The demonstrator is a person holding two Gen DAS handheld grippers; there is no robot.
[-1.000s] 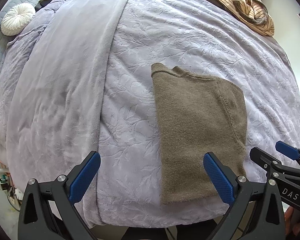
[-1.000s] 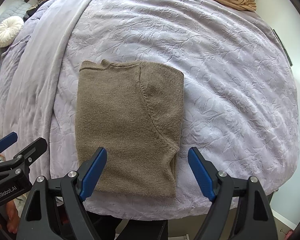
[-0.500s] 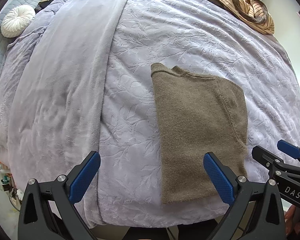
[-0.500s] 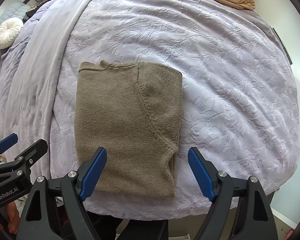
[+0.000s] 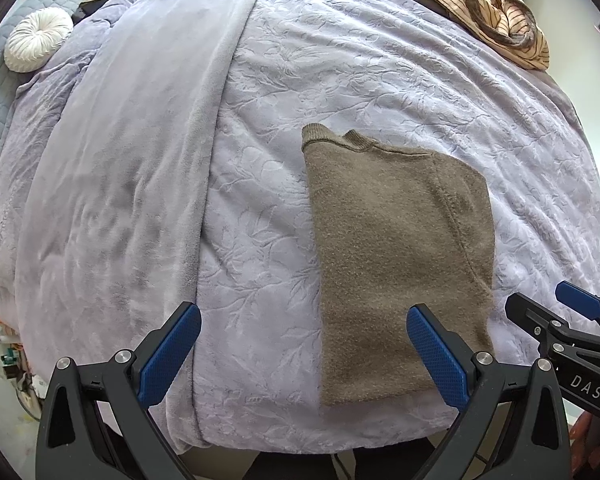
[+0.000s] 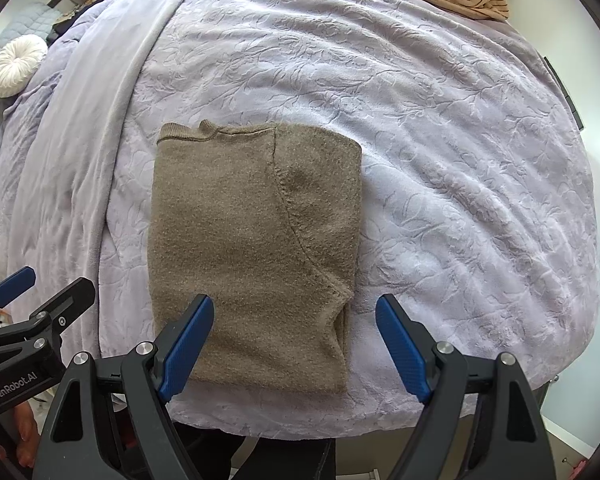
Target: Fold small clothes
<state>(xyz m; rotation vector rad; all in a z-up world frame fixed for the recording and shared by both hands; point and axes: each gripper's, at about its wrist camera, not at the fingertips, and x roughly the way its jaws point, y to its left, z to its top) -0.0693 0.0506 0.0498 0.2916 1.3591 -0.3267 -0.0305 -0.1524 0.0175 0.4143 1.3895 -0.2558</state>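
Observation:
A small olive-brown knit sweater [image 5: 396, 248] lies folded into a tall rectangle on the lilac bedspread [image 5: 284, 120], its neckline at the far end; it also shows in the right wrist view [image 6: 252, 248]. My left gripper [image 5: 302, 354] is open and empty, held above the bed's near edge, left of the sweater's lower end. My right gripper [image 6: 294, 346] is open and empty above the sweater's near right corner. Each gripper shows at the edge of the other's view: the right one [image 5: 572, 320] and the left one [image 6: 28, 300].
A plain lilac blanket strip [image 5: 112, 184] runs along the bed's left side. A round white pillow [image 5: 38, 44] lies at the far left. A striped tan garment [image 5: 500, 28] is heaped at the far right corner. The bed's near edge [image 6: 300, 420] drops to the floor.
Both grippers have stayed open and almost still; the views shift only slightly. The sweater has not moved.

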